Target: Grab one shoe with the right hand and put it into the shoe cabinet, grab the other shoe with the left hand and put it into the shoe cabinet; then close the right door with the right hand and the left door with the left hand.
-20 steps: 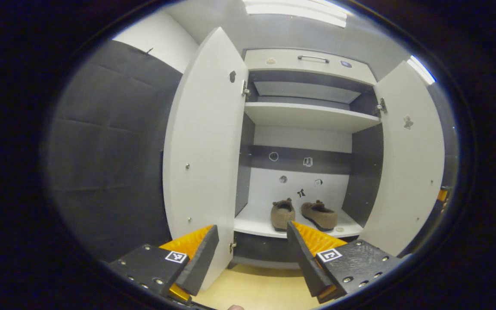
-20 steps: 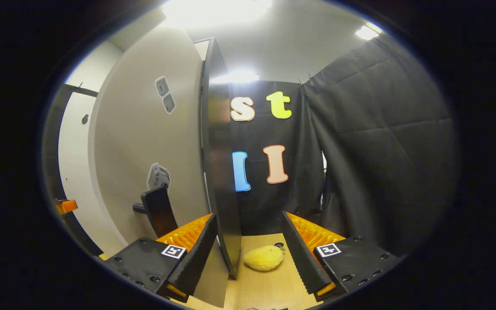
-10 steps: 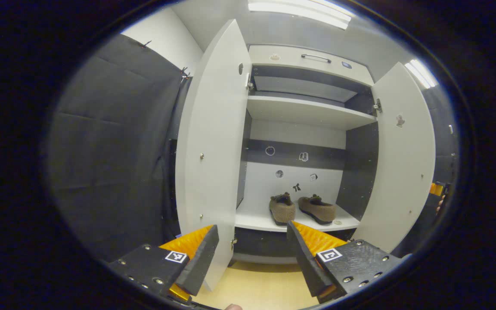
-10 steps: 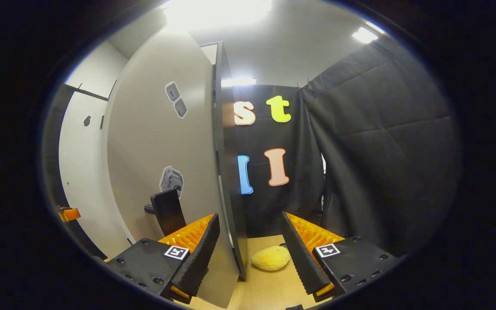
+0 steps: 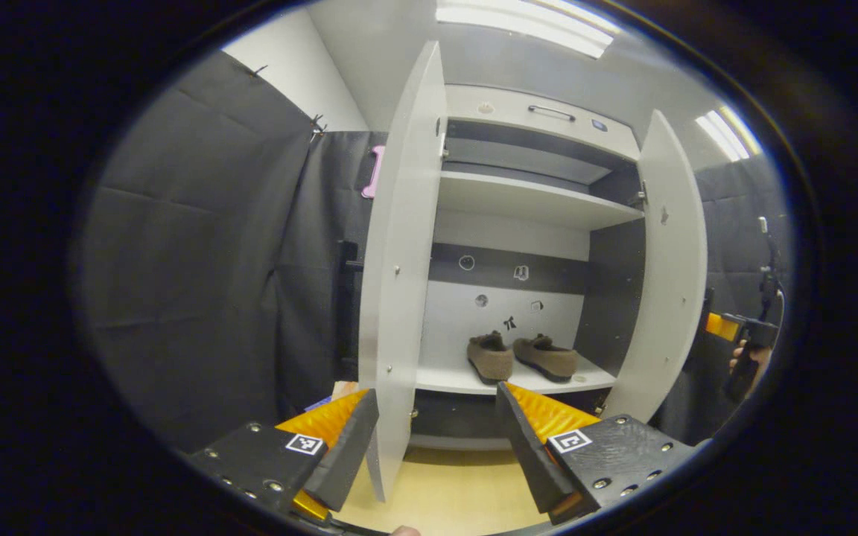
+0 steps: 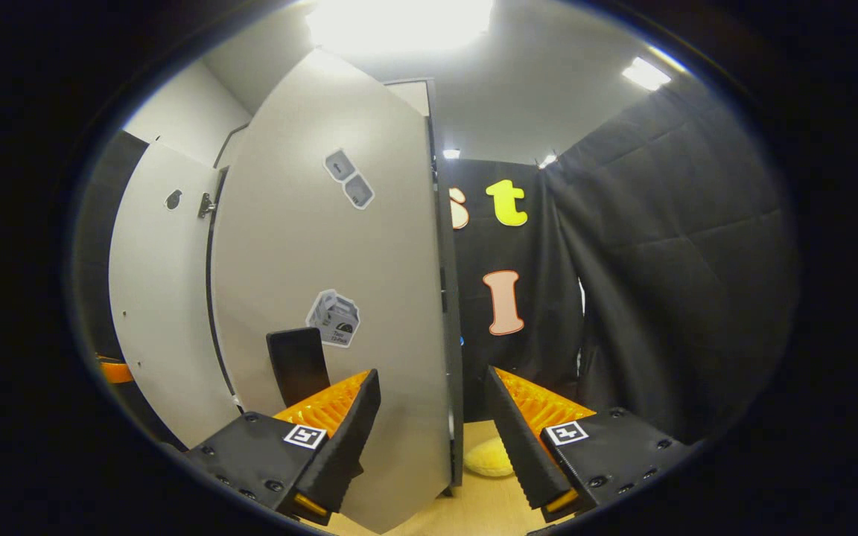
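My left gripper [image 5: 436,439] is spread wide and holds nothing; the front edge of the left door [image 5: 399,283] stands in the gap between its fingers, and I cannot tell whether either finger touches it. Past that edge the shoe cabinet [image 5: 541,201] is open, and the 2 shoes [image 5: 522,357] sit side by side on its lowest shelf [image 5: 444,378], toes toward the back wall. The right door [image 5: 663,283] also stands open. Just beyond it, at the far right of the left gripper view, I see a hand [image 5: 743,363] holding the other gripper.

My right gripper [image 6: 429,432] is also spread wide and grips nothing. The right door [image 6: 339,298] stands edge-on between its fingers, with a black handle [image 6: 296,365] sticking out of the door's outer face just above 1 finger. A yellow plush toy [image 6: 487,457] lies on the wooden floor [image 6: 474,506] just behind the door's lower edge.
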### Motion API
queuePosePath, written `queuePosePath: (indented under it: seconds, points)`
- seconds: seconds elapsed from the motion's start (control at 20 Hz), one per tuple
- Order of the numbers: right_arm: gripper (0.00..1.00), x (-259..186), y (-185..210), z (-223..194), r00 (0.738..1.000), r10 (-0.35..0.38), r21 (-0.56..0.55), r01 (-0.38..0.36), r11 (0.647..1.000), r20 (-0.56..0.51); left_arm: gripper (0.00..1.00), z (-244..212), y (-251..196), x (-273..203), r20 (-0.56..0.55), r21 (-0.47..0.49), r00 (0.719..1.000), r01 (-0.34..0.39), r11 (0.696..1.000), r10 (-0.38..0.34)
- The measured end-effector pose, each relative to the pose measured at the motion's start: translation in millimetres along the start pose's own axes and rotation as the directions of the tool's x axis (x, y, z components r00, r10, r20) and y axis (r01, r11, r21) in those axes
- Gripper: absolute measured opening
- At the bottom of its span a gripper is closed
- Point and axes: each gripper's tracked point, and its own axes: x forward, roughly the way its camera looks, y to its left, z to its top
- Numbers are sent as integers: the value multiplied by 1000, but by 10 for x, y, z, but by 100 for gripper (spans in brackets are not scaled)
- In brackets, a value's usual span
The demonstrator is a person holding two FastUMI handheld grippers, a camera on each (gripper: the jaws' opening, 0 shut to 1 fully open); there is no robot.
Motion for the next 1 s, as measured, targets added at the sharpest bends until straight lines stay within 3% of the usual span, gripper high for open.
queuePosePath:
  seconds: [0.1, 0.2, 0.35, 0.6, 0.65, 0.7, 0.8, 0.85, 0.9, 1.0]
  points:
    - [91, 95, 270, -50, 999, 37, -4, -37, 999, -1, 96, 13, 87, -17, 12, 4, 1000, 7, 1000, -7]
    - [92, 206, 489, -104, 998, 63, -16, -63, 998, -13, 93, -16, 189, -47, 17, -8, 1000, -6, 1000, 6]
    - [95, 324, 693, -104, 997, 70, 39, -69, 997, -27, 93, -30, 359, -136, 27, -34, 999, -41, 999, 41]
    - [92, 310, 492, -134, 1000, 6, 17, -5, 1000, -27, 100, -42, 909, -234, 30, -39, 990, -135, 990, 136]
    - [95, 282, 445, -170, 999, -8, 18, 8, 1000, -37, 93, -18, 1021, -243, 34, -43, 988, -150, 988, 152]
    - [95, 258, 418, -203, 999, -16, 25, 17, 1000, -49, 99, 23, 1143, -258, 41, -46, 985, -166, 985, 168]
    - [92, 212, 381, -255, 997, -26, 38, 29, 999, -66, 99, 114, 1410, -244, 59, -53, 976, -205, 977, 208]
    - [95, 192, 368, -278, 997, -30, 36, 33, 999, -72, 99, 145, 1537, -219, 64, -61, 972, -224, 973, 228]
    - [92, 175, 346, -288, 997, -38, 27, 40, 999, -74, 93, 164, 1655, -188, 63, -68, 968, -238, 969, 242]
    - [95, 135, 290, -314, 995, -56, -1, 56, 998, -78, 93, 220, 1867, -68, 68, -72, 964, -251, 965, 256]
